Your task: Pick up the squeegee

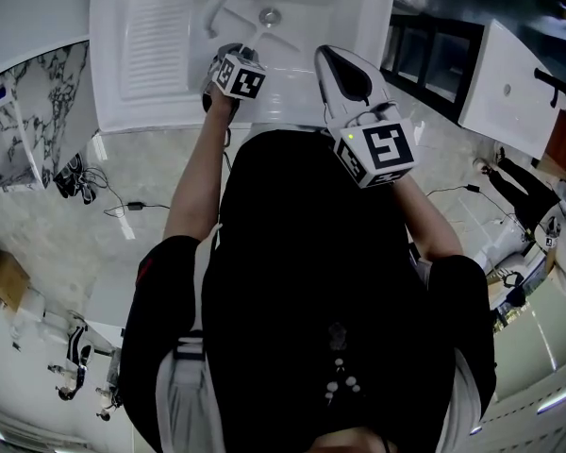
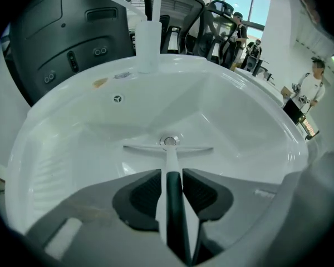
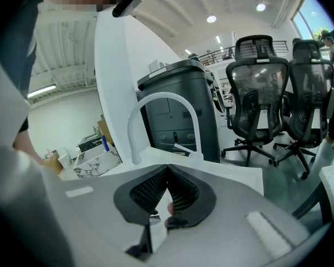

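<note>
Left gripper (image 2: 171, 183) down in the white sink (image 2: 256, 121), jaws wide apart either side of the squeegee (image 2: 169, 160) handle, not clamping it; right gripper (image 3: 167, 167) near the sink's front rim, jaws together on nothing. In the basin, the squeegee: slim pale blade lying crosswise at the drain (image 2: 168, 142), white neck, dark grip running back between the left jaws. Behind, a white arched faucet (image 3: 134, 132), a dark grey bin (image 3: 170, 121), black office chairs (image 3: 256, 93).

Left gripper (image 1: 230, 60) over sink (image 1: 151, 102) (white)
</note>
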{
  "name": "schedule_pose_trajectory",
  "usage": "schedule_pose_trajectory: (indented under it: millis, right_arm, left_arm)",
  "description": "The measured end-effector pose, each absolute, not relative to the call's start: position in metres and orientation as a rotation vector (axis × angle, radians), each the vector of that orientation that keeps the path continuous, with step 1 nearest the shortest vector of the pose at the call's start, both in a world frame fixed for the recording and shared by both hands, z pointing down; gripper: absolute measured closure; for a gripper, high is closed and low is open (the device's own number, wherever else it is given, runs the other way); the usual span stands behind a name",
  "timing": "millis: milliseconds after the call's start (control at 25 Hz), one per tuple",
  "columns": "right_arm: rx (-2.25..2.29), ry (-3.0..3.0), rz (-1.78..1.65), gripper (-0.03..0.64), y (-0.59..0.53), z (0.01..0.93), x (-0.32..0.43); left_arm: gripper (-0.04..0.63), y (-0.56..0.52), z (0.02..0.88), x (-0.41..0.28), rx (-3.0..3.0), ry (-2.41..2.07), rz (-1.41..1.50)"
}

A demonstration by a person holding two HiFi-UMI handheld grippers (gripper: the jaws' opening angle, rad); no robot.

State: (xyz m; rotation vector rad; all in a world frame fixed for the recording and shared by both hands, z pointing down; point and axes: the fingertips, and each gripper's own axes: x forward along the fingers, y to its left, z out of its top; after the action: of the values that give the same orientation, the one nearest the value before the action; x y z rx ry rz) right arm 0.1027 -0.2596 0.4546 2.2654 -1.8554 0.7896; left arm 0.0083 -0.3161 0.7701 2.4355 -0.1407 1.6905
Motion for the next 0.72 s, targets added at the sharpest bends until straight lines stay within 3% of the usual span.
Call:
schedule_pose_trajectory:
  millis: [440, 720]
  right_arm:
    - [2.281, -1.852, 0.791, 0.614, -0.254, 0.456, 0.102]
    - [2.289, -1.856, 0.783, 0.614, -0.247, 0.456, 0.102]
  left_arm:
    - [0.488, -0.315, 0.787, 0.006, 2.374, -0.099, 1.866]
    - [0.489, -0.318, 0.778, 0.004, 2.341, -0.176, 1.749]
